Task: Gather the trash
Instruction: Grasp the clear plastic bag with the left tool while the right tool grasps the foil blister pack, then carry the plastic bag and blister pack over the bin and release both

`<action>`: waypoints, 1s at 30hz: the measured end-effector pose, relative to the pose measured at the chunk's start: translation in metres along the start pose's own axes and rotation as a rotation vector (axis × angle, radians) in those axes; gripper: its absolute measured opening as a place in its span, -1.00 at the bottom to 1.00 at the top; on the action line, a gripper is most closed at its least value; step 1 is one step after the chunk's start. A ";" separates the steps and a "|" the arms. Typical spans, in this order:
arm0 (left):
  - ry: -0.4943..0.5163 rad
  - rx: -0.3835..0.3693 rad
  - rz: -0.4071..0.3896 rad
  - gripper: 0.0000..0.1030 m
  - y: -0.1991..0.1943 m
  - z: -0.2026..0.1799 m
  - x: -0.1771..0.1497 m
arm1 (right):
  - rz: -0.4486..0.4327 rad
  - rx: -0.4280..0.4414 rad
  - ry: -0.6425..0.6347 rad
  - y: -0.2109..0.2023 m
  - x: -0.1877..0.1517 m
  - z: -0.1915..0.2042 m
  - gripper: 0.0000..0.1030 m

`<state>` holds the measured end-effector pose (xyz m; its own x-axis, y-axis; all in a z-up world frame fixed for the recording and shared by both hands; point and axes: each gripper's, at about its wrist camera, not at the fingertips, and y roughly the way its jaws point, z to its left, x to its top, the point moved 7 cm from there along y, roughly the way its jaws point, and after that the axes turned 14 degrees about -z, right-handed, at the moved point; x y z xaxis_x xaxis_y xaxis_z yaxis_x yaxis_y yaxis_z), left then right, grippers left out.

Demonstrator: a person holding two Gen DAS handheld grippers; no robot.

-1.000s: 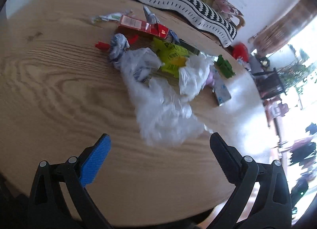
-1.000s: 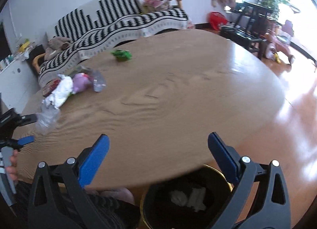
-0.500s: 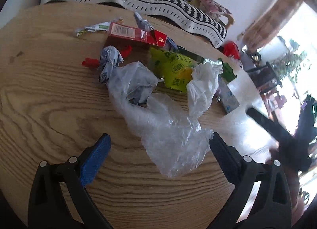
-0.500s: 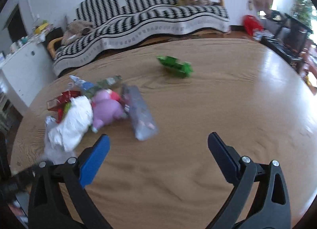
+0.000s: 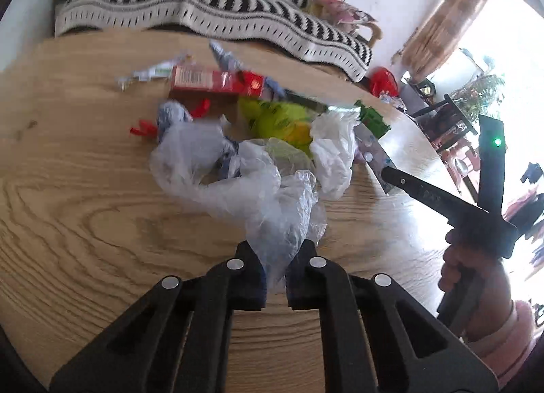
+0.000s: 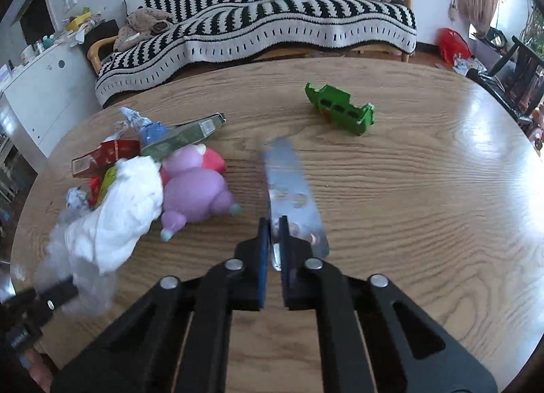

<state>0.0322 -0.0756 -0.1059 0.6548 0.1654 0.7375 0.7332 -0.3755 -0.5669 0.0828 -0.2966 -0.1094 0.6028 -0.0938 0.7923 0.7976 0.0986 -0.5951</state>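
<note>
a: what differs from a second ago?

b: both claws stood spread wide then, with nothing in them. now the left gripper (image 5: 274,262) is pressed together on the near end of the clear plastic bag (image 5: 258,195), which trails back over the table (image 5: 85,223) into the litter heap. the right gripper (image 6: 274,240) has come in from the table's near edge, where it looked down on a dark bin with white scraps in it, and now pinches the near end of the silver wrapper (image 6: 289,189).

a: is that bin in view now?

b: no, neither view shows it.

a: where does the trash lie?

b: toward the table's far edge, by the striped sofa (image 6: 272,29): a red box (image 5: 210,81), a yellow-green packet (image 5: 282,120), a crumpled white bag (image 5: 335,151). the bag holds something bluish, too blurred to name. a purple toy (image 6: 193,195) lies just beside the wrapper, and a green toy (image 6: 340,109) sits apart, nearer the sofa.
</note>
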 end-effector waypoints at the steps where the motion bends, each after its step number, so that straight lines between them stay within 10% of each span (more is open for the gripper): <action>1: -0.004 -0.002 0.001 -0.88 -0.001 0.000 -0.001 | -0.011 0.001 -0.001 -0.007 0.000 0.000 -0.89; 21: -0.032 0.089 -0.095 -0.90 -0.038 0.031 0.015 | -0.098 -0.046 0.062 -0.101 -0.016 -0.013 -0.89; 30: 0.031 -0.096 -0.065 -0.89 -0.080 -0.047 -0.010 | -0.231 -0.046 0.043 -0.227 -0.016 -0.029 -0.89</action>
<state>-0.0418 -0.0899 -0.0505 0.5995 0.1642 0.7833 0.7519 -0.4509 -0.4810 -0.1073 -0.3462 0.0090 0.4042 -0.1512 0.9021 0.9138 0.0249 -0.4053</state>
